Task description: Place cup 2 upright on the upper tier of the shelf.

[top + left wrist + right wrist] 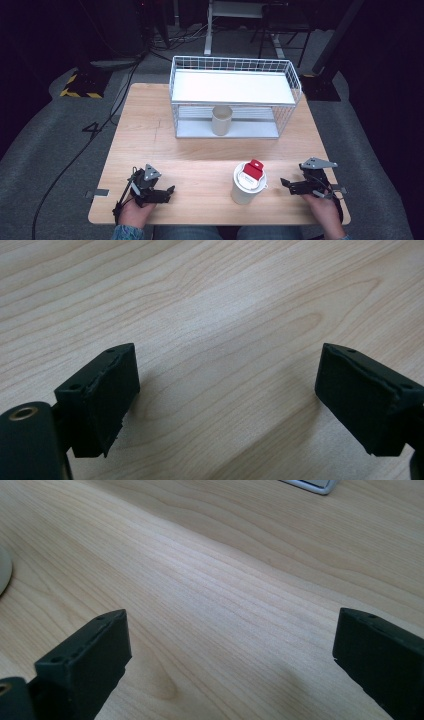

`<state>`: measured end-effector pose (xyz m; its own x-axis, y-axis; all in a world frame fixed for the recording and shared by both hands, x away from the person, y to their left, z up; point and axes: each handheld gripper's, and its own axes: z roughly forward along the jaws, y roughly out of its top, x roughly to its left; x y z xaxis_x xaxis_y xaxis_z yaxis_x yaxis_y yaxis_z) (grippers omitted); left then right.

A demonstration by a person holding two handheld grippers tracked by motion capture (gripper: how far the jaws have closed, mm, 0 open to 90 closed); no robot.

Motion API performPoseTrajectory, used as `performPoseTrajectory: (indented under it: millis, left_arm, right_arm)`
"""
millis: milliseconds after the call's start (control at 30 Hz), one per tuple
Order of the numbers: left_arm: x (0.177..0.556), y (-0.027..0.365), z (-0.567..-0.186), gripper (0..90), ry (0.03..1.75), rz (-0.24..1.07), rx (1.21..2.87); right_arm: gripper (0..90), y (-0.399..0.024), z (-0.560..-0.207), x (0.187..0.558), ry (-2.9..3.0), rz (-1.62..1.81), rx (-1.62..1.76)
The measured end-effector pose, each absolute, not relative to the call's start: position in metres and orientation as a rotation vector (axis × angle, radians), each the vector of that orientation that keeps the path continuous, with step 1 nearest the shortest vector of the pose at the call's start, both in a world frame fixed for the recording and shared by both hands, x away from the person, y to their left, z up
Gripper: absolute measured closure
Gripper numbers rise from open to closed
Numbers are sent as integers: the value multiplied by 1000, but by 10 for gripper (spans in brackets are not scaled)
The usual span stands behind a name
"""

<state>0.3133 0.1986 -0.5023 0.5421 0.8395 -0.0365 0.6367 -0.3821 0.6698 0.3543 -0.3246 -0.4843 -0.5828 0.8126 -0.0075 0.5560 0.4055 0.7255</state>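
The lidded paper cup (248, 183) probably crushes easily, so either empty, parted tool (283, 183) should grip below its rim.

tool (222, 400): jaws apart, nothing between | below: bare wooden table (215, 305)

Black two-jaw left gripper (167, 192) and right gripper (285, 184) (grey three-cornered top plates), trailing cables, patterned sleeve (127, 233).
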Motion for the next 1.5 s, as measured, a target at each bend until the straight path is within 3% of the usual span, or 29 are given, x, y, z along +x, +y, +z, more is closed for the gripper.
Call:
performPoseTrajectory:
  millis: [767,1500]
  left_arm:
    - [318,197,-505,82,1185,432,2129]
    - [321,196,-505,87,1212,444,2115]
  right_arm:
    - [24,-333,-470,347,2301,1043,1172]
    - [25,-280,-432,316,2451,1227,876]
